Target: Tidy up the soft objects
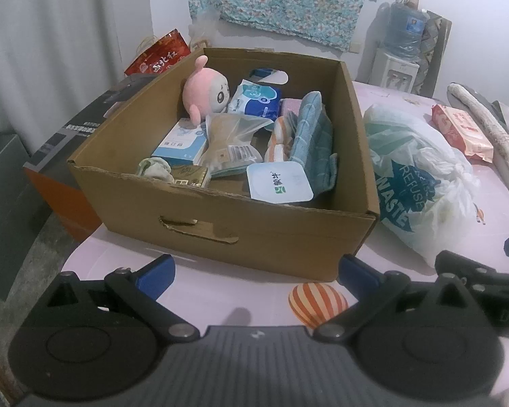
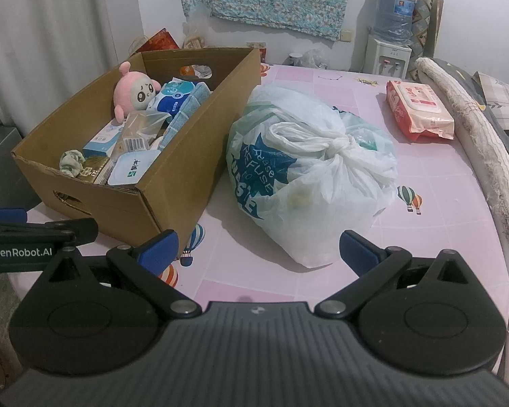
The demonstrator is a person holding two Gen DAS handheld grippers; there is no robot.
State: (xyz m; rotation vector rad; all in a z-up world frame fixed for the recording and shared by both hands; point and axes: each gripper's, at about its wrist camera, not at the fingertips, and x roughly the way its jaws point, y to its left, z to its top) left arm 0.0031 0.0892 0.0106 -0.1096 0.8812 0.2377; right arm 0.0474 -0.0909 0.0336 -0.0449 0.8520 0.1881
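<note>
A brown cardboard box (image 1: 227, 224) sits on a pink patterned surface (image 2: 339, 288), holding soft things: a pink plush toy (image 1: 203, 91) leaning against the left wall, a teal quilted cloth (image 1: 312, 129) draped on the right side, tissue packs, a small crumpled green cloth (image 1: 154, 168) at the front left corner, and a white tub lid (image 1: 280, 183). Just beside the box on its right lies a knotted white plastic bag (image 2: 315, 176) with blue print. Farther right, well apart, rests a pink wet-wipe pack (image 2: 419, 110). Both tools hover near the front edge — the left gripper (image 1: 254, 271) and the right gripper (image 2: 258, 249) each have blue fingers spread wide, holding nothing.
</note>
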